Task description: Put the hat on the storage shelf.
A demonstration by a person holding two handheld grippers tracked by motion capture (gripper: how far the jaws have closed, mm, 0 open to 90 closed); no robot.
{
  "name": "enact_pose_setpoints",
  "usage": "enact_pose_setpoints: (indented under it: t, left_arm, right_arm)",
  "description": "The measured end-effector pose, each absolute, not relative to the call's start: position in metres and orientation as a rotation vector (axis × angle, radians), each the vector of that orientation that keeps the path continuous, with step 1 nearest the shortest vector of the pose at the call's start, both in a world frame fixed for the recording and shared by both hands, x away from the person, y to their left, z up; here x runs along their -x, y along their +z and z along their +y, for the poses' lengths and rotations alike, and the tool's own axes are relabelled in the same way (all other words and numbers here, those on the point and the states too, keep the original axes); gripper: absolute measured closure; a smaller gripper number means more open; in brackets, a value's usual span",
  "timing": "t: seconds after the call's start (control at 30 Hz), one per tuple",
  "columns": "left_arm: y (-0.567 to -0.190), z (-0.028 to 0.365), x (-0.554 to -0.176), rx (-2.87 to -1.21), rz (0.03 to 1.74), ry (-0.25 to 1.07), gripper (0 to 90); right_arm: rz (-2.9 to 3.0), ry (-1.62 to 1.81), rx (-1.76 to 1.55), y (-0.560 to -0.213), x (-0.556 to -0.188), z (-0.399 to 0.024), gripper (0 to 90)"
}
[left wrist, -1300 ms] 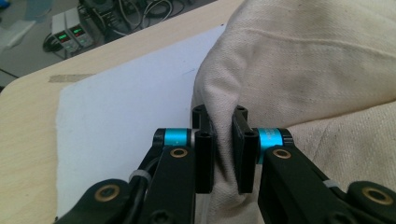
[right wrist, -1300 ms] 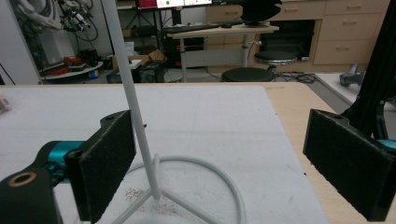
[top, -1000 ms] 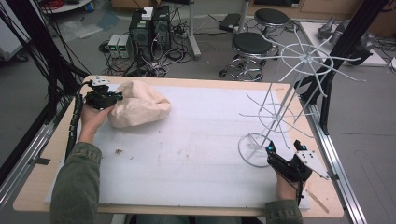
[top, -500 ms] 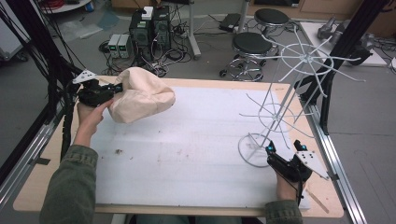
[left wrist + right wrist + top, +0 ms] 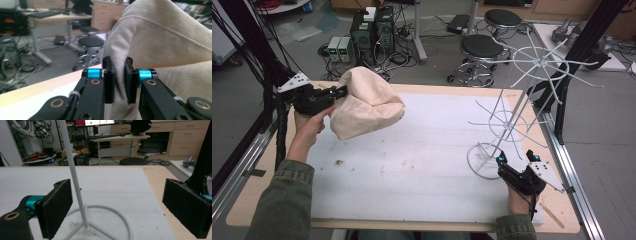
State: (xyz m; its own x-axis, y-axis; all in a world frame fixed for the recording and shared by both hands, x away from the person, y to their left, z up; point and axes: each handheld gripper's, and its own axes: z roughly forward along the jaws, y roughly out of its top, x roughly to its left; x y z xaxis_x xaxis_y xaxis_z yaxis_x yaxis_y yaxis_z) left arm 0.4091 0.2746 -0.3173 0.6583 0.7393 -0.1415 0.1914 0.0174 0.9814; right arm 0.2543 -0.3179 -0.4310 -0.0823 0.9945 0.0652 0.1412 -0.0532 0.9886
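Left gripper [image 5: 337, 93] has its jaws clamped on a fold of the cream cloth bag [image 5: 367, 107], pinched at the bag's left end. The bag hangs off the jaws over the table's [image 5: 422, 165] far-left corner, its bulk trailing rightward toward the table's middle. In the left gripper view the pads [image 5: 109, 82] squeeze a thin pleat of canvas, the rest of the bag billowing up and to the right.

Right gripper [image 5: 517, 162] sits at the near-right corner with jaws wide apart and nothing pressed between them. The white wire rack [image 5: 512, 115] has its ring base just ahead of it. In the right gripper view the rack's upright stem [image 5: 75, 177] stands between the pads, nearer the left one.

Key relation: the rack is well apart from the bag, across the table's width to the right, its spokes raised and leaning away. My read: the bag has to travel right and stay high to reach a spoke, while the right hand steadies the stem.
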Motion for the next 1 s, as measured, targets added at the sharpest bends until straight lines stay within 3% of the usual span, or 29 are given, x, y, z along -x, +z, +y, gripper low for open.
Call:
enact_pose_setpoints:
  t: [0.57, 1.0]
  left_arm:
    - [-0.284, 0.260, -0.373, -1.305, 0.609, 0.280, 81.3]
    - [-0.250, 0.230, -0.361, -1.208, 0.540, 0.209, 81.3]
  right_arm:
    - [1.351, 1.257, -1.314, -0.431, -0.254, -0.318, 8.5]
    - [1.366, 1.265, -1.306, -0.430, -0.253, -0.317, 8.5]
